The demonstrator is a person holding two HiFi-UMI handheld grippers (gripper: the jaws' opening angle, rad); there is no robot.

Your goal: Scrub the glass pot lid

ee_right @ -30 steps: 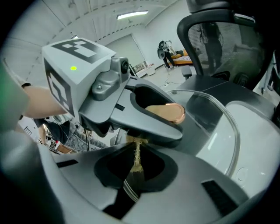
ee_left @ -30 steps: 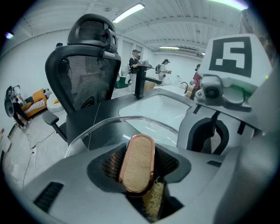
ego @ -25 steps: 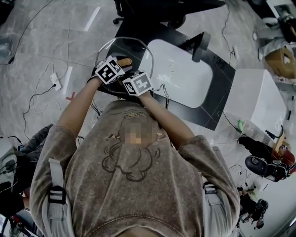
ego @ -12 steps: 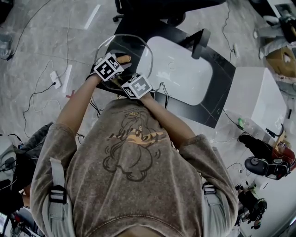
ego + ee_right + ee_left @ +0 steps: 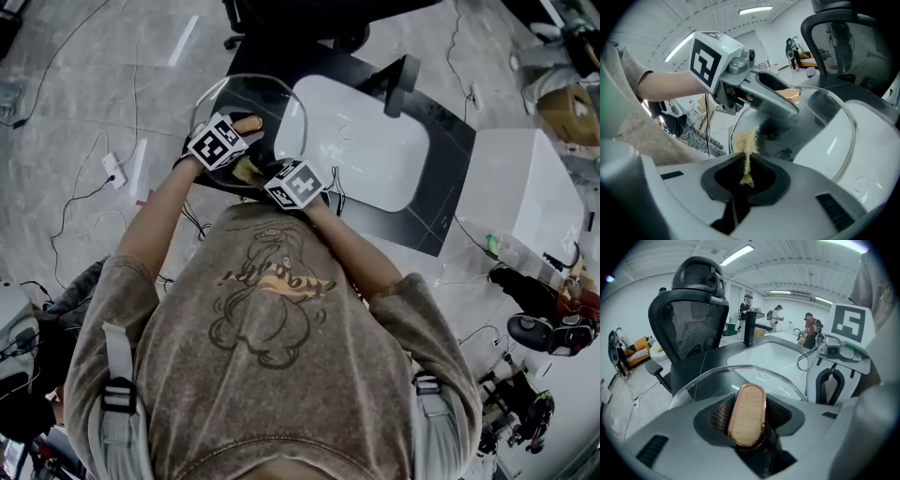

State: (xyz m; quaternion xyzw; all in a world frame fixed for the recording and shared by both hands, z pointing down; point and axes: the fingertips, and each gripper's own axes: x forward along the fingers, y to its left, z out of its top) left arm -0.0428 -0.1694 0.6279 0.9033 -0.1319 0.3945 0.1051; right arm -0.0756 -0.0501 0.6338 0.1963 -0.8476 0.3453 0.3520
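The round glass pot lid (image 5: pixel 286 101) is held up over the left end of the black counter. Its oblong wooden handle (image 5: pixel 748 414) with a copper rim sits between the jaws of my left gripper (image 5: pixel 747 420), which is shut on it; the clear rim (image 5: pixel 754 370) arcs just beyond. My right gripper (image 5: pixel 746 177) is shut on a tuft of yellowish fibrous scrubber (image 5: pixel 746 143), close under the lid glass (image 5: pixel 829 126) and beside the left gripper (image 5: pixel 740 79). In the head view the scrubber (image 5: pixel 249 169) shows between the two marker cubes.
A white sink basin (image 5: pixel 366 141) is set in the black counter (image 5: pixel 450 178), with a black faucet (image 5: pixel 398 84) behind it. A white box (image 5: pixel 525 197) stands to the right. A black office chair (image 5: pixel 691 310) is beyond the lid. Cables lie on the floor (image 5: pixel 94 178).
My right gripper has slid to the right and slightly toward the person, uncovering the scrubber under the lid. The left gripper and the lid have stayed put.
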